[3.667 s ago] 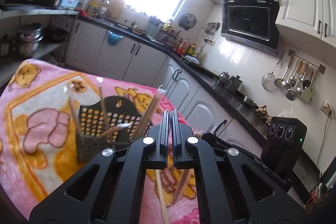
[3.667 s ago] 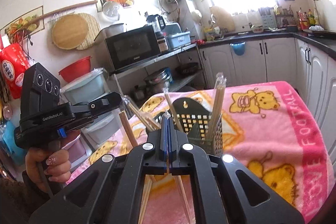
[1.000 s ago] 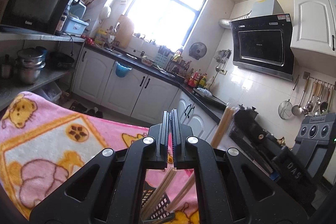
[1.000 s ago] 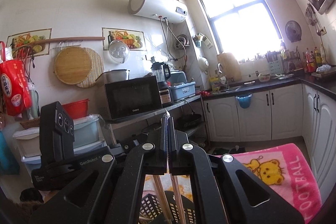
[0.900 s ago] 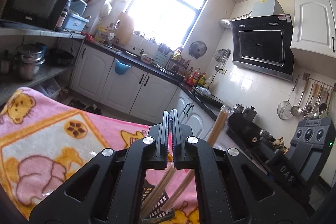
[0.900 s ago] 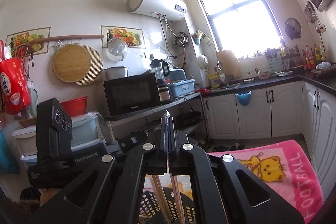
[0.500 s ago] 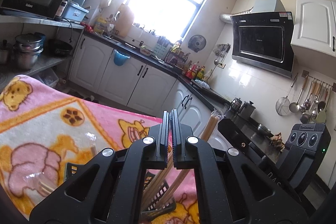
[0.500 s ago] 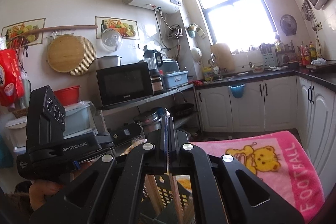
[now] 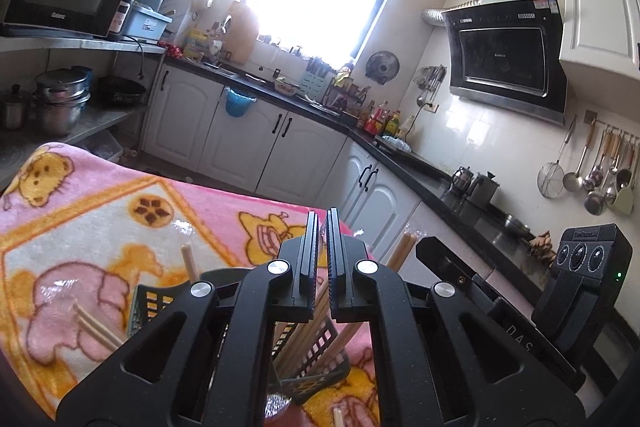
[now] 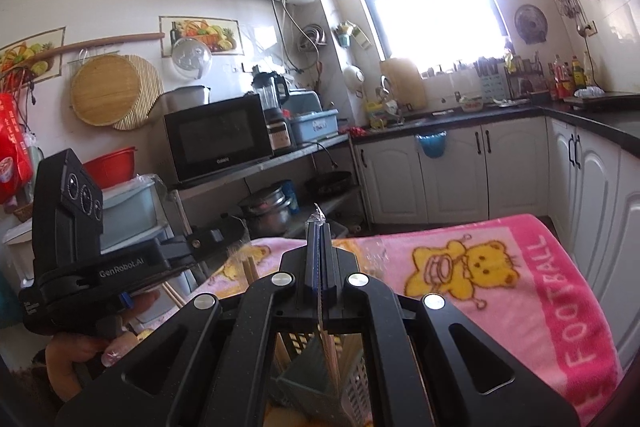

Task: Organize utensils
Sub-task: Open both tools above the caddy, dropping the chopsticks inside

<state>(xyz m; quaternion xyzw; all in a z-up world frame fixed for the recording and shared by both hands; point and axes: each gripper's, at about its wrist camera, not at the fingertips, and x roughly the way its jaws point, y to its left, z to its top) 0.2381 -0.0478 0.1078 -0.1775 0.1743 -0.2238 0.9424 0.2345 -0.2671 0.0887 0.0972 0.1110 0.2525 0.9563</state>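
A dark perforated utensil holder (image 9: 316, 359) stands on the pink cartoon blanket (image 9: 100, 227), below both grippers; it also shows in the right wrist view (image 10: 352, 387). Several wrapped pairs of wooden chopsticks (image 9: 400, 251) stand in it. My left gripper (image 9: 323, 239) is nearly shut, with a thin gap between the jaws and nothing seen in it. My right gripper (image 10: 318, 239) is shut on the clear wrapper of a chopstick pair (image 10: 330, 351) that hangs down into the holder. The other hand-held gripper shows in each view, in the left wrist view (image 9: 576, 291) and in the right wrist view (image 10: 80, 259).
More wrapped chopsticks (image 9: 92, 323) lie on the blanket to the left of the holder. White cabinets and a black counter (image 9: 280, 99) run behind the table. A shelf with a microwave (image 10: 218, 137) and pots stands at the left.
Both grippers have come down and tilted toward the holder, so more blanket shows. The right gripper has lowered its wrapped chopsticks into the holder. The jaws have not changed.
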